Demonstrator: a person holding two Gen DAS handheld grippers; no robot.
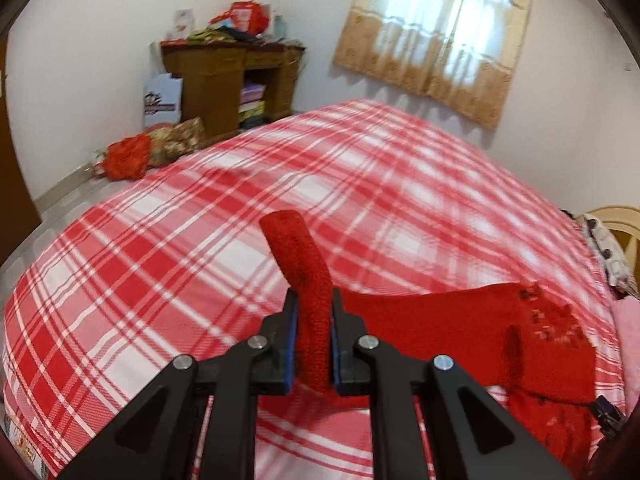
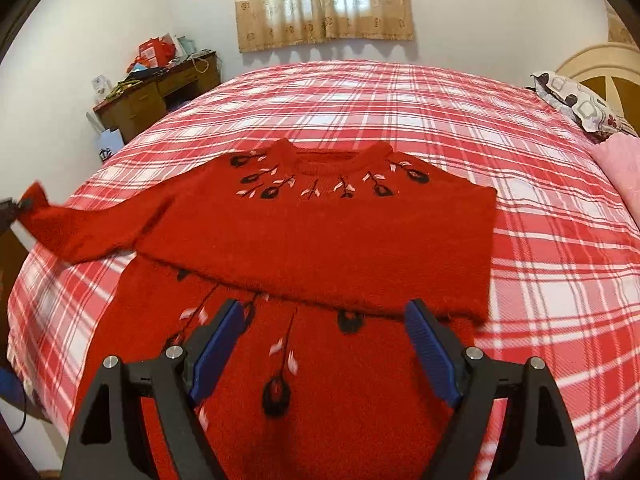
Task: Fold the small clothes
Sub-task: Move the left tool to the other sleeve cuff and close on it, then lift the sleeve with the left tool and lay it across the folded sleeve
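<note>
Blue ribbed pads sit closest to the lens, and on the left hand-held gripper they're pinched together on the red sleeve cuff, which pokes up beyond the fingertips like a soft tube. Over on the other side, the right hand-held gripper hangs with its jaws spread wide, nothing between them, hovering above the near hem of the garment.

Now the big picture: a bed under a red-and-white plaid sheet, woven flat and smooth, carries everything. Spread across its near-middle is the red sweater, neckline toward the far side, its right sleeve already laid across the chest and the left sleeve drawn out toward the left edge, lifted off the sheet. Looks fuzzy, thick-knit, limp — I'd judge it light and floppy, clingy against itself, not slippery at all. Ribbed collar, and embroidered black-and-white flowers that could snag, so best to grip on plain knit: cuff, hem corners, shoulder seams.

Far left stands a cluttered wooden desk; a patterned pillow rests at the far right.
</note>
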